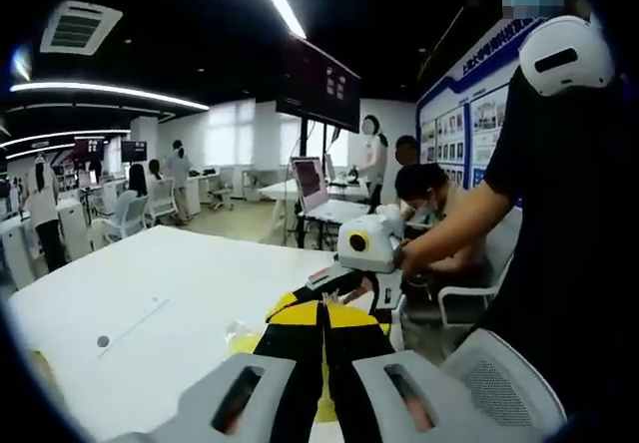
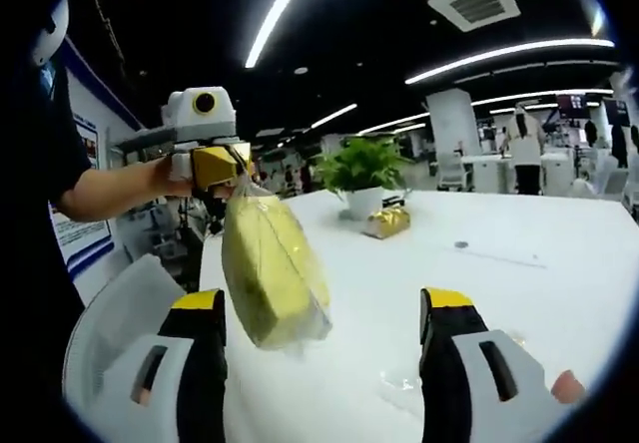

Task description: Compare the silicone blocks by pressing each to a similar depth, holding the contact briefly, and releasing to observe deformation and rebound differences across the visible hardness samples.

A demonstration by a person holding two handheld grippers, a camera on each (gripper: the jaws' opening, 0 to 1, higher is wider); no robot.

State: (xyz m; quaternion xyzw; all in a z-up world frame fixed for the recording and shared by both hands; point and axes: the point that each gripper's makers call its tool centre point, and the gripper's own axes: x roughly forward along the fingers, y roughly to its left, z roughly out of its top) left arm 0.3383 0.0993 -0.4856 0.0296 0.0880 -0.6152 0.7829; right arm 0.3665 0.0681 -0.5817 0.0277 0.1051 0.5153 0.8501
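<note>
A white table (image 2: 519,263) spreads across both views; its far edge in the left gripper view is lost in glare, and the room behind, with people at desks, is too small to read in detail.

One yellow silicone block (image 2: 272,268), wrapped in clear plastic film, hangs above the table in the right gripper view, tilted, its top corner pinched by the left hand-held gripper (image 2: 222,172), which enters from the left on a person's hand. That left hand-held gripper is clenched on the wrapped block: in the left gripper view its two black-and-yellow jaws lie pressed together, and a yellow patch (image 1: 243,343) of the block shows beneath them, most of it hidden by the jaws.

The right hand-held gripper (image 2: 324,308) stands released, its two jaws spread wide on either side of the hanging block, touching nothing I can see. In the left gripper view it (image 1: 344,285) sits beyond the closed jaws, its tips hard to make out.

One potted plant (image 2: 362,176) and one gold-wrapped object (image 2: 387,221) rest on the table behind the block.
</note>
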